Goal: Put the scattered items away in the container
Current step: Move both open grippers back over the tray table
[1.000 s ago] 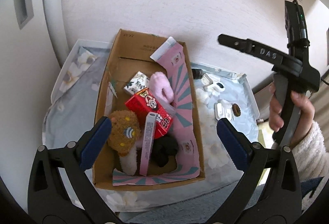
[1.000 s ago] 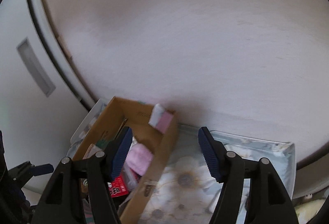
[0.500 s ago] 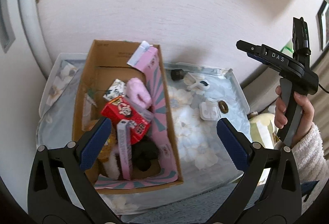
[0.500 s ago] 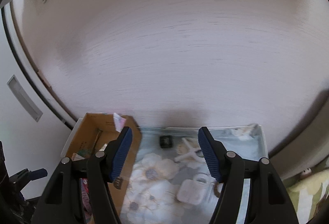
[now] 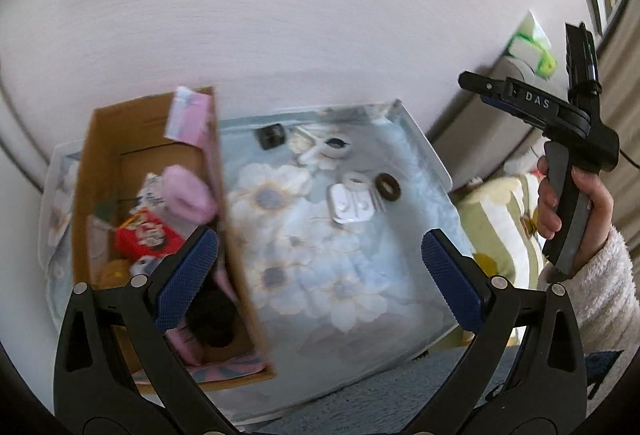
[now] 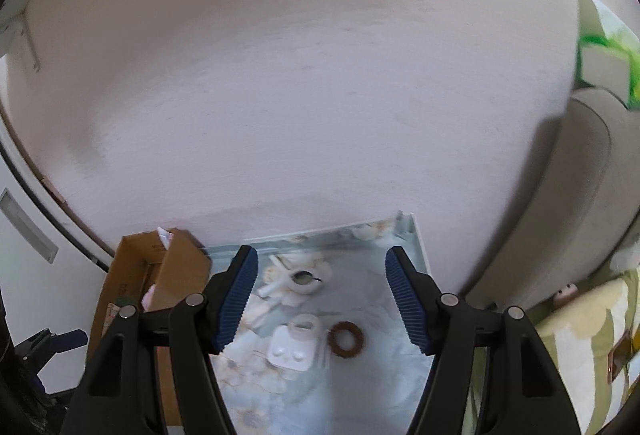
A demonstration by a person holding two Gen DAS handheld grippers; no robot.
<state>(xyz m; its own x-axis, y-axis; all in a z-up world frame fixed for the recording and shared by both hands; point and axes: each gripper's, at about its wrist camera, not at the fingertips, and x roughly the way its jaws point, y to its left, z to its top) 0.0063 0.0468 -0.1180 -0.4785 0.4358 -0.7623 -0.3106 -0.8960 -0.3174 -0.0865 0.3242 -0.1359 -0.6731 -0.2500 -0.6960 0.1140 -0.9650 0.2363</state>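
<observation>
Left wrist view has swung off the cardboard box (image 5: 160, 195) toward leftovers — white case (image 5: 350, 205), brown ring (image 5: 388, 188) — now between the left gripper's (image 5: 320, 267) empty, released jaws, right gripper (image 6: 322, 301) likewise spread — next pick lined up.

In your left wrist view, motion blur smears the cardboard box (image 5: 120, 155) at centre left, so the print on the red packet (image 5: 146, 237) inside cannot be read. Your left gripper's blue finger (image 5: 186, 279) covers the box's lower contents; a dark item (image 5: 210, 319) there cannot be identified. At the right edge, the frame cuts off the sleeve (image 5: 604, 299). In your right wrist view, the black arms at the bottom hide much of the box (image 6: 132, 271), and the small white pieces (image 6: 294, 345) on the flowered cloth (image 6: 360, 263) are too blurred to name.
</observation>
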